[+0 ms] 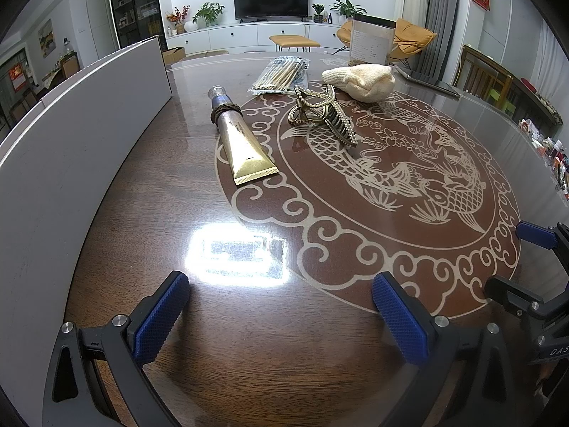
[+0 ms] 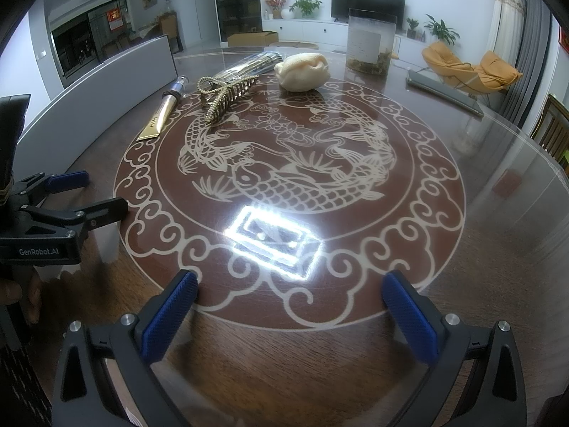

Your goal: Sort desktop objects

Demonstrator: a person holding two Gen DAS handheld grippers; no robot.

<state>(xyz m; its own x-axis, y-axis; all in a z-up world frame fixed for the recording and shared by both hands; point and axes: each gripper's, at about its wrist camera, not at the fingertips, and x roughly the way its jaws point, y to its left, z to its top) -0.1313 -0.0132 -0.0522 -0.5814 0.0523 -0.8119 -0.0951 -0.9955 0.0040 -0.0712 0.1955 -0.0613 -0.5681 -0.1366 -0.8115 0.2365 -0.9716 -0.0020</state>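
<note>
A gold tube [image 1: 242, 142] [image 2: 161, 115] with a clear cap and a brown band lies on the round table. Beside it rests a gold hair claw clip [image 1: 323, 115] [image 2: 224, 98]. Farther back are a cream knitted bundle [image 1: 362, 80] [image 2: 302, 71] and a clear packet of sticks [image 1: 281, 73] [image 2: 249, 64]. My left gripper [image 1: 281, 315] [image 2: 90, 192] hovers open over the near table edge, nothing between its blue pads. My right gripper [image 2: 290, 315] [image 1: 515, 259] is open too, empty, well short of all objects.
A grey-white box wall [image 1: 81, 135] [image 2: 117, 82] curves along the table's left side. A clear jar [image 2: 370, 42] [image 1: 371, 41] with dark contents stands at the back, a flat grey slab [image 2: 444, 94] to its right. Bright lamp glare sits on the glass top [image 2: 274, 235].
</note>
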